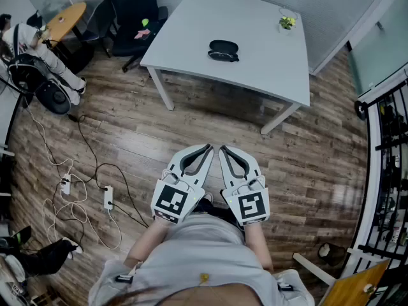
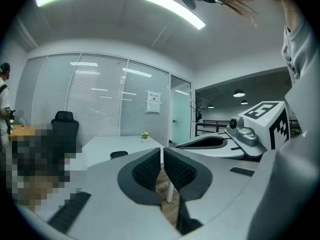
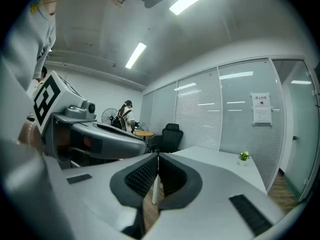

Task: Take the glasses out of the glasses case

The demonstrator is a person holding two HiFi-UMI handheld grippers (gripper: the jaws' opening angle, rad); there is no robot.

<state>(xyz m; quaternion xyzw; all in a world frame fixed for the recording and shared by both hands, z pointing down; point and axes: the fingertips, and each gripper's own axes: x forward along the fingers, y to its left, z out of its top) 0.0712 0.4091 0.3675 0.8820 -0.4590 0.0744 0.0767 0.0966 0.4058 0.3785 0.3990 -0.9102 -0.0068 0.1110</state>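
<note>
A black glasses case (image 1: 224,50) lies closed on the white table (image 1: 191,37), far ahead of me; in the left gripper view the case (image 2: 118,154) shows as a small dark shape on the tabletop. No glasses are visible. My left gripper (image 1: 209,148) and right gripper (image 1: 222,149) are held side by side close to my body, above the wooden floor, well short of the table. Both have their jaws together with nothing between them. The left gripper (image 2: 162,149) and the right gripper (image 3: 158,155) show the same in their own views.
A small potted plant (image 1: 287,22) stands at the table's far right corner. A black office chair (image 1: 131,11) sits left of the table. Cables and power strips (image 1: 107,197) trail over the floor at left. Shelving (image 1: 389,171) lines the right side.
</note>
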